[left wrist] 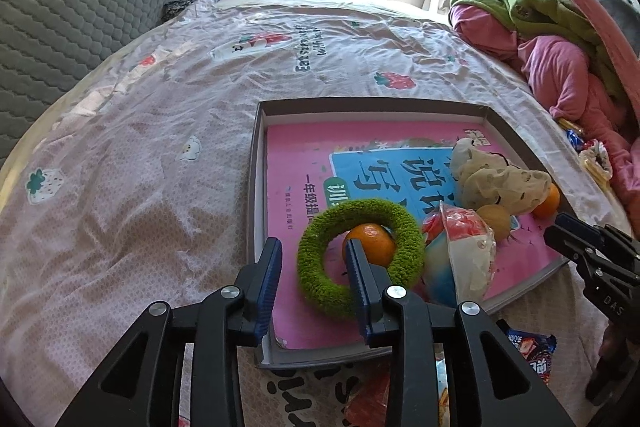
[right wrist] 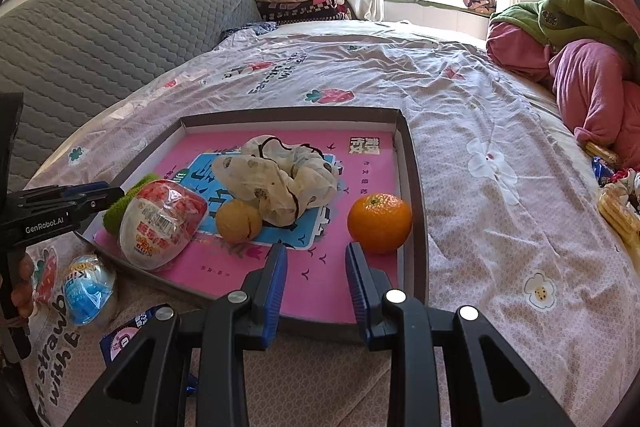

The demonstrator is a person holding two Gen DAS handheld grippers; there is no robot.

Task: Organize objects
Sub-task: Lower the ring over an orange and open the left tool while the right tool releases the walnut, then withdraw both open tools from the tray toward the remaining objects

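My left gripper (left wrist: pixel 314 263) stood parted over the fuzzy green knitted ring (left wrist: pixel 360 259), gripping nothing; my right gripper (right wrist: pixel 316 269) gaped empty too.

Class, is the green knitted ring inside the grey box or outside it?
Inside: the green knitted ring lies on the pink book within the grey box.

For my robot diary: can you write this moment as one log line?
left tool: open, beside green ring | right tool: open, empty | tray: holds ring
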